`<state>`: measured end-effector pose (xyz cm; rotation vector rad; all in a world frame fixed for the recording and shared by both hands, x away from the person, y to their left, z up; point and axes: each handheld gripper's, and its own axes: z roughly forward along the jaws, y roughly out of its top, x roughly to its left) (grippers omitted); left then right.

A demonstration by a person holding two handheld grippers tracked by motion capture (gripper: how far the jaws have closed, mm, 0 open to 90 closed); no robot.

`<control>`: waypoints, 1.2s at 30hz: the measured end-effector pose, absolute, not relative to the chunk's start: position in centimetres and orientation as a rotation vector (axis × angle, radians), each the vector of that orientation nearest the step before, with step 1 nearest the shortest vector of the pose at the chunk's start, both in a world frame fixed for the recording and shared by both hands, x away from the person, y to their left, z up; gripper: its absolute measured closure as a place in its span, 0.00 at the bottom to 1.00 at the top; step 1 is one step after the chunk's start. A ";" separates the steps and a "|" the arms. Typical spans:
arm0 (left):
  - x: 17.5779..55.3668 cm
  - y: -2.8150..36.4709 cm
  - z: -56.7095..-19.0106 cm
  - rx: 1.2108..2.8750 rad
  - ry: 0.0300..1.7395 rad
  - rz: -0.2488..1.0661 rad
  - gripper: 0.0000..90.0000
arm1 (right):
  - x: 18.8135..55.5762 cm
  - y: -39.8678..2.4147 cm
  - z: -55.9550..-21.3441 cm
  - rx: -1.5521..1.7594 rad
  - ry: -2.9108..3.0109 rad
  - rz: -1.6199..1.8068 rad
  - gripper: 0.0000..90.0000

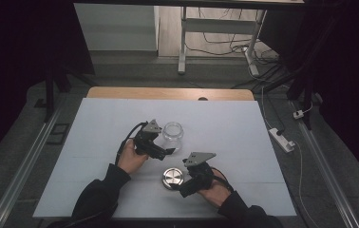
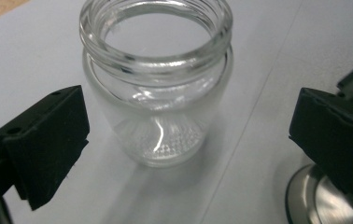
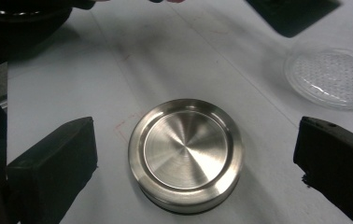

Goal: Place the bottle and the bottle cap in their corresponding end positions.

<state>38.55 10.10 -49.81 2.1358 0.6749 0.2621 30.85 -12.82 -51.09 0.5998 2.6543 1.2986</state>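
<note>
Your left gripper [image 2: 184, 135] stood released around the glass jar [image 2: 158, 79], not touching it. Your right gripper [image 3: 193, 163] was released too, the metal lid [image 3: 186, 154] lying flat between its jaws on the table [image 1: 244, 128].

On the worktop [image 1: 244, 133] the jar [image 1: 173, 135] stands upright, behind and a little left of the lid [image 1: 173, 177], which lies flat and apart from it. The left gripper [image 1: 170, 151] sits just left of the jar, the right gripper [image 1: 181, 190] just right of the lid.
</note>
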 end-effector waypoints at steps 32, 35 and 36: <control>33.6 11.9 -50.2 2.137 0.695 0.166 0.00 | 31.0 -14.7 -50.7 0.642 2.619 1.273 0.00; 32.9 12.2 -50.1 2.140 0.692 0.167 0.00 | 30.9 -14.8 -50.6 0.637 2.614 1.270 0.00; 32.7 12.2 -50.0 2.139 0.692 0.168 0.00 | 30.9 -14.9 -50.6 0.636 2.613 1.271 0.00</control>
